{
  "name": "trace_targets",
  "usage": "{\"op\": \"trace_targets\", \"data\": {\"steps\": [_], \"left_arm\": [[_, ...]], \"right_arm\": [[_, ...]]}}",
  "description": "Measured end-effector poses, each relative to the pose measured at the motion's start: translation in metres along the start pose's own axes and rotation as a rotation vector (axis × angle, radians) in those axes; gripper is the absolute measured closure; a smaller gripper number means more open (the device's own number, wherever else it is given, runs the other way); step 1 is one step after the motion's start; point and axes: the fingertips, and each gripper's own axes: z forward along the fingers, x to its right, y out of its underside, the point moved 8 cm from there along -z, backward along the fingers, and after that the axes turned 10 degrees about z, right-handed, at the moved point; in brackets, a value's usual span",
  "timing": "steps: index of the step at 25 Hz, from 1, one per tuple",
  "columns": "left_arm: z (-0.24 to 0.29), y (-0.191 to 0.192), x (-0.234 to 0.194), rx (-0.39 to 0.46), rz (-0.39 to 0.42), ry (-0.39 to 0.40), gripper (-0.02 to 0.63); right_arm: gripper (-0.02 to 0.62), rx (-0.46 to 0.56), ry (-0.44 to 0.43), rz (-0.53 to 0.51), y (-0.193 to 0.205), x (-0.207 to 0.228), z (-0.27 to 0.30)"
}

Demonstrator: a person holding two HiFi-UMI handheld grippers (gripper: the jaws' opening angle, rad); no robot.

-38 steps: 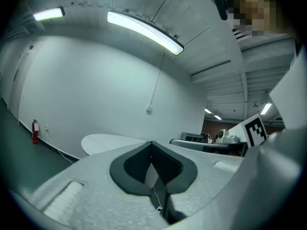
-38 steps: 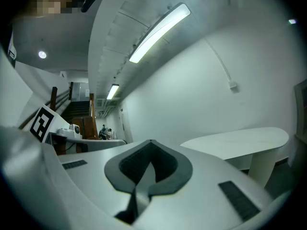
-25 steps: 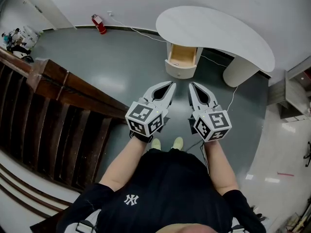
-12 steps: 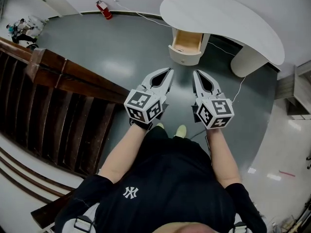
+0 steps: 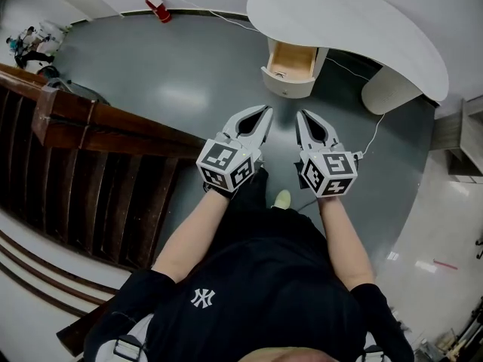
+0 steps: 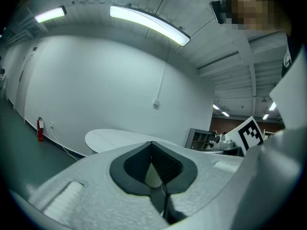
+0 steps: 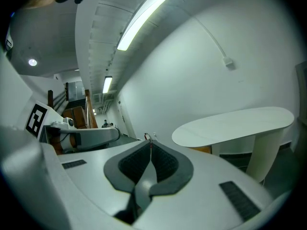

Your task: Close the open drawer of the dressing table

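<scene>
Grey floor [image 5: 189, 74]: white dressing table [image 5: 355, 21] is set against the wall, its drawer [image 5: 292, 60] pulled open. Left gripper [image 5: 266, 109] and right gripper [image 5: 299, 115] are held short of it, jaws closed, empty.

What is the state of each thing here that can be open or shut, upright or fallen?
drawer: open, pulled out of the dressing table, not yet pushed in.
left gripper: shut, nothing between its jaws, apart from the drawer.
right gripper: shut, nothing between its jaws, apart from the drawer.
fire extinguisher: upright.
</scene>
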Motion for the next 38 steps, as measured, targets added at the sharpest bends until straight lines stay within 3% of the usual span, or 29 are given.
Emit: {"op": "trace_targets", "data": {"steps": [9, 19, 30, 38], "left_arm": [[0.06, 0.033, -0.07, -0.016, -0.018, 0.071, 0.597], [0.121, 0.092, -0.179, -0.081, -0.005, 0.201, 0.597], [0.179, 0.165, -0.211, -0.157, -0.025, 0.294, 0.597], [0.191, 0.223, -0.223, -0.189, -0.027, 0.268, 0.595]], "right_arm": [[0.577, -0.027, 0.048, 0.024, 0.015, 0.032, 0.08], [0.526, -0.128, 0.216, 0.073, 0.069, 0.07, 0.2], [0.495, -0.209, 0.393, 0.181, 0.15, 0.15, 0.266], [0.471, -0.294, 0.469, 0.243, 0.239, 0.196, 0.299]]}}
